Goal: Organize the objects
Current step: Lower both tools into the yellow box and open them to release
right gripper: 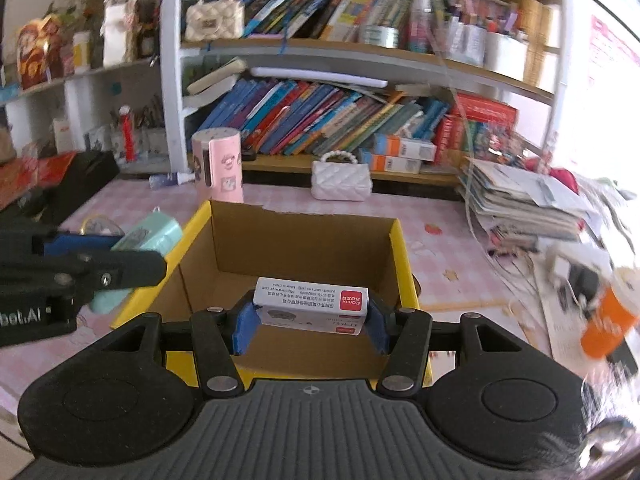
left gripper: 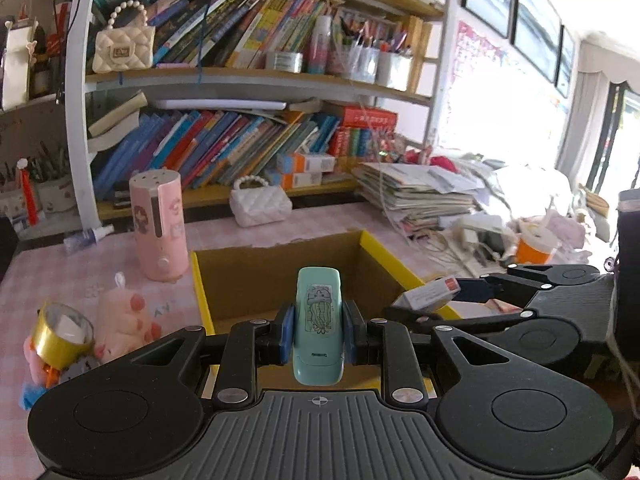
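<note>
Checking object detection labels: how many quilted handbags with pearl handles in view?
2. A cream handbag stands on the upper shelf beside leaning books. A white handbag sits on the pink tablecloth behind the cardboard box. Others may be hidden.

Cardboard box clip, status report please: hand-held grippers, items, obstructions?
Left hand-held gripper shut on mint stapler. Right shut on white carton. Cardboard box open, empty, unobstructed.
</note>
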A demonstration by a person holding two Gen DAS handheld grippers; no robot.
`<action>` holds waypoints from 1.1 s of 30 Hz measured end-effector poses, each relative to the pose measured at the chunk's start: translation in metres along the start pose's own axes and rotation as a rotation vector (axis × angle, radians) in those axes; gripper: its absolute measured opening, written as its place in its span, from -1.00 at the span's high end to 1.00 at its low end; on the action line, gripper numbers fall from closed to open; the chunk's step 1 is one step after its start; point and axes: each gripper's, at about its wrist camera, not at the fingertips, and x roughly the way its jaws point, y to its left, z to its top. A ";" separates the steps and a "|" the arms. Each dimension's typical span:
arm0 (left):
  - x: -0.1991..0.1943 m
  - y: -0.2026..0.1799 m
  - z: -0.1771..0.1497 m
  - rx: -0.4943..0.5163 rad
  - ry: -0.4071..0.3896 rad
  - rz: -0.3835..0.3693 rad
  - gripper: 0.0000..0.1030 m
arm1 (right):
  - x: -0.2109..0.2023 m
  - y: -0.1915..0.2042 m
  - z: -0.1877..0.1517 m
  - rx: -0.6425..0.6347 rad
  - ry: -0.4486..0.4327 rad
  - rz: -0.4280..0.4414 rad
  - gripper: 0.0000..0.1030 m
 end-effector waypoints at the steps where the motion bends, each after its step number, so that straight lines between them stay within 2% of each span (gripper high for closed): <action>1: 0.005 0.000 0.000 0.002 0.006 0.007 0.55 | 0.007 -0.001 0.002 -0.019 0.007 0.009 -0.01; 15: 0.081 0.004 0.010 -0.014 0.089 0.084 0.55 | 0.104 -0.004 0.010 -0.297 0.136 0.157 -0.01; 21: 0.109 0.011 0.004 -0.019 0.144 0.102 0.55 | 0.133 -0.005 0.008 -0.388 0.238 0.216 -0.01; 27: 0.131 0.011 -0.003 -0.014 0.197 0.114 0.55 | 0.146 -0.008 0.006 -0.405 0.347 0.257 -0.02; 33: 0.141 0.008 -0.005 -0.023 0.209 0.106 0.55 | 0.146 -0.026 0.001 -0.379 0.388 0.263 -0.01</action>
